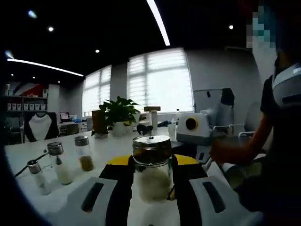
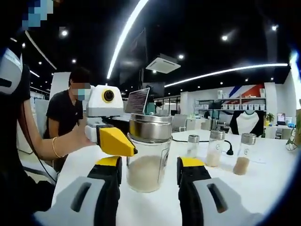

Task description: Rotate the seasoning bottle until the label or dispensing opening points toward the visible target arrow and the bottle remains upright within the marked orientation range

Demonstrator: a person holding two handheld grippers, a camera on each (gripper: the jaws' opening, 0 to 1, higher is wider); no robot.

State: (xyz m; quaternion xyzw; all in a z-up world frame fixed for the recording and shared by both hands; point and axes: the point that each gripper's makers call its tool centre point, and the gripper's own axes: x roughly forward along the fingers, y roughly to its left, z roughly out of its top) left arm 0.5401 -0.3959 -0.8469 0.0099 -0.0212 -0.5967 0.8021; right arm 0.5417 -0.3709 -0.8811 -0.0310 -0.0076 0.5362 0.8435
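My left claw and right claw each stand open astride the upright seasoning bottle near the tabletop edge. I should close squarely on the glass, then twist slowly, keeping it vertical.

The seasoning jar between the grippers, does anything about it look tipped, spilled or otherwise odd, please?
Nothing stands out. The jar stands upright on the white table with its metal lid on, and no powder shows spilled around it.

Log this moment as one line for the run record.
jar upright on table | left gripper at jar | right gripper open around jar | three shakers beyond
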